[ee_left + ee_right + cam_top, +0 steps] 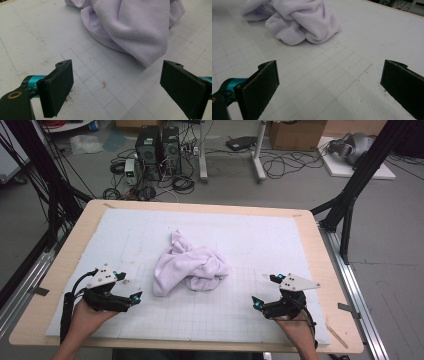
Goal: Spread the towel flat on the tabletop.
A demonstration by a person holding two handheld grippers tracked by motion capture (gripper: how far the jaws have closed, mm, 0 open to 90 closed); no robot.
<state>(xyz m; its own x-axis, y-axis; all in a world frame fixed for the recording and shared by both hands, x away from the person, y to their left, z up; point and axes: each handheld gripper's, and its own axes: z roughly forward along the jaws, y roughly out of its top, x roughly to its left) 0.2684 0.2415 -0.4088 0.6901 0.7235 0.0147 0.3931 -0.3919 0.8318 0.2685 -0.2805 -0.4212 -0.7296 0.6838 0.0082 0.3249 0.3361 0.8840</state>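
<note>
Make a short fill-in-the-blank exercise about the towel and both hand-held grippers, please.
1. The lilac towel lies ____ on the white gridded mat, not folded.
2. The left hand-held gripper has its jaws ____.
3. The right hand-held gripper holds ____.
4. The towel lies ____ the two grippers.

Missing words: crumpled; open; nothing; between

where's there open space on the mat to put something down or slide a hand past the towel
The crumpled towel takes the middle of the white mat. Bare mat lies between the towel and the far edge, along the right side, and in the near strip between the left gripper and right gripper. It is tightest between the towel's near-left corner and the left gripper.
</note>
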